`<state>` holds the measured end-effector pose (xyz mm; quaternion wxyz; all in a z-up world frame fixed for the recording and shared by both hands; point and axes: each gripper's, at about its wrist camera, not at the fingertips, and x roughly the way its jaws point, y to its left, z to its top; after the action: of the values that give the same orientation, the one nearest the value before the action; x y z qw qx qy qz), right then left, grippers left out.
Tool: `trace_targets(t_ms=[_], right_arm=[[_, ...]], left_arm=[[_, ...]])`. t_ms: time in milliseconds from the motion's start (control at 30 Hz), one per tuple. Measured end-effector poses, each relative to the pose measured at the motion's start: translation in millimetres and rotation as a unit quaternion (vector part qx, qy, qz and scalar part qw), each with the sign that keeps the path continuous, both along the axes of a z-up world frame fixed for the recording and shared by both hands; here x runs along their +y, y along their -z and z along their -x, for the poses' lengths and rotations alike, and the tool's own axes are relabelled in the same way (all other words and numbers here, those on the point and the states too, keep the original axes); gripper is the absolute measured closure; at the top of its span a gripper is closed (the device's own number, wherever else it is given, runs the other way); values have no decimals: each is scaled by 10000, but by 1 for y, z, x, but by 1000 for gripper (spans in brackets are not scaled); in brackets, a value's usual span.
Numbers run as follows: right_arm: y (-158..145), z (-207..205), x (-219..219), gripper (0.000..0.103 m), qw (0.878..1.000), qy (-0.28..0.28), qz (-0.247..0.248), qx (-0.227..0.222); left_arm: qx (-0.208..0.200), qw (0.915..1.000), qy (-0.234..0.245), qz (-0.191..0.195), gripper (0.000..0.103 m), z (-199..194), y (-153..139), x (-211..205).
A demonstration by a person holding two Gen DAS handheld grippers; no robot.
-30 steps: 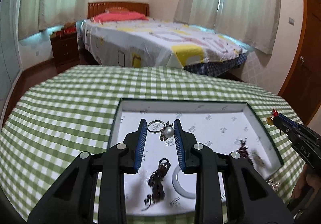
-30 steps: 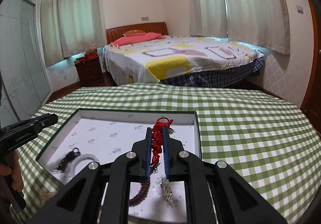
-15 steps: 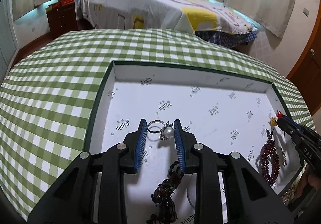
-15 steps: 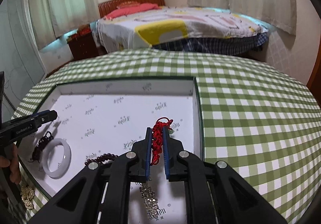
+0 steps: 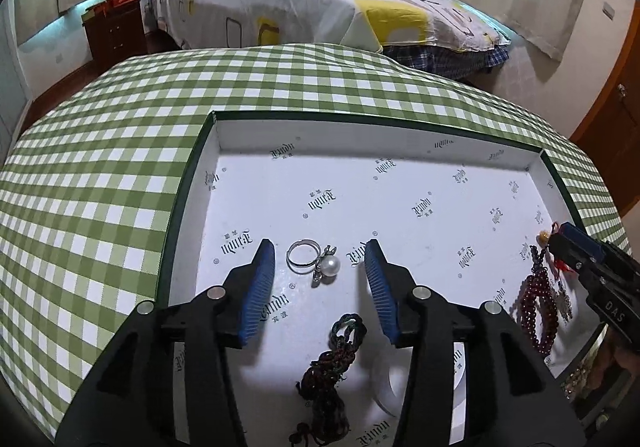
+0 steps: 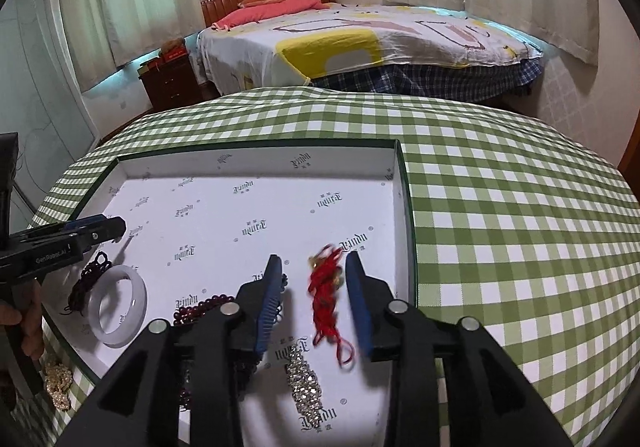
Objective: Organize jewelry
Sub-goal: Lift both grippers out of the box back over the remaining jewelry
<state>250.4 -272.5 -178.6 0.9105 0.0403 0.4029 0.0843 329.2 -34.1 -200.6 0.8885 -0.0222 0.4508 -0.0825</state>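
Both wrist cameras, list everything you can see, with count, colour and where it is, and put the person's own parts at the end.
box: one, white printed lining, dark green rim, on the table
tablecloth: one, green and white check, over the table
pearl ring: one, silver with a white pearl, on the box floor between the left jaws, untouched
red cord charm: one, red, blurred, between the right jaws, no pad pressing it
white bangle: one, box's near left part
dark red bead bracelet: one, box's right side
dark braided cord: one, near edge
rhinestone strip: one, silver, near edge
gold piece: one, on the cloth outside the box
bed: one, white and yellow cover, behind
nightstand: one, dark wood
left gripper: jaws opening
right gripper: jaws opening
hand: one, on the left gripper's handle
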Motion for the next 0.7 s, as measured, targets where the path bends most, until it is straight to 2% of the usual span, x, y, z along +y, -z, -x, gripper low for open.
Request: trace_targets(t_ms=[167,367,700], right_arm=[[-1,3,-1,67,10000,16,-56,-50],[-8,9,-4,66,9997,107,-101,-208],[-28,32,2,66,9980,206,-133,-583]], left_arm=[[-143,9999,2,27,43,5,-4,0],[-221,9996,-27,195,42,15,-7,7],[-809,9957,-201,401,42,63,-35,22]])
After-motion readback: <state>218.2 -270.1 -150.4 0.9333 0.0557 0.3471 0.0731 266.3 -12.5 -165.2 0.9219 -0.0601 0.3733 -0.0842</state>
